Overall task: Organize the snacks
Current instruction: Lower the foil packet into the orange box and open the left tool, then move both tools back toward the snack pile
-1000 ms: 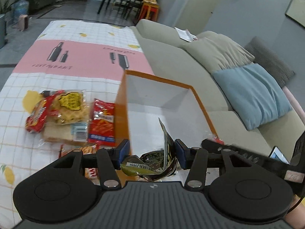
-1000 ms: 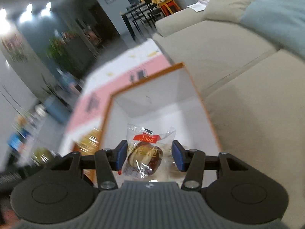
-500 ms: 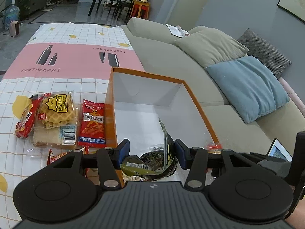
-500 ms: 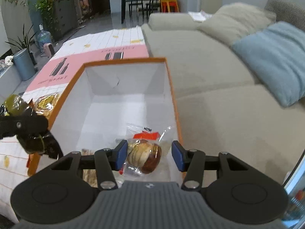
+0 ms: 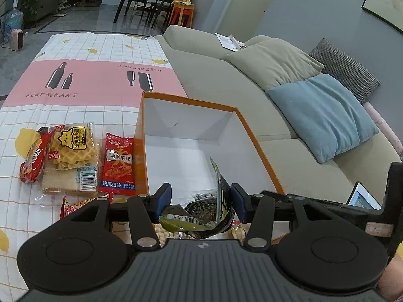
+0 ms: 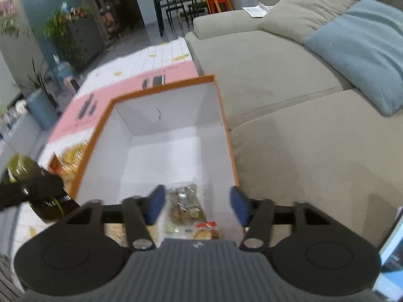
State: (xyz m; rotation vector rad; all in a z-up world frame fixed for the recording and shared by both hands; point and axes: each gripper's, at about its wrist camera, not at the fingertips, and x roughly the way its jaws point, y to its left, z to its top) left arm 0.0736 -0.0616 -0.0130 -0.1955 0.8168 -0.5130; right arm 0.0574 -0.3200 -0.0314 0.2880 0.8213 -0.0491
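Over near end of orange-rimmed white cardboard box (image 6: 161, 125), right gripper (image 6: 197, 205) jaws opening, releasing clear-wrapped bun packet (image 6: 205, 229) onto box floor; left gripper (image 5: 200, 201) clamping crumpled dark-green foil snack bag (image 5: 201, 211) above same end, likely waiting turn; remaining packets (image 5: 73, 156) lying on tablecloth (image 5: 75, 105) beside box's left wall

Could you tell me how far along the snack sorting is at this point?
Done: a few packets already lie in the orange box. In hand: the left gripper holds a dark green packet over the box; the right gripper is opening, nothing between its pads. Left: the waffle pack, the red spicy-strip packet and others on the tablecloth.
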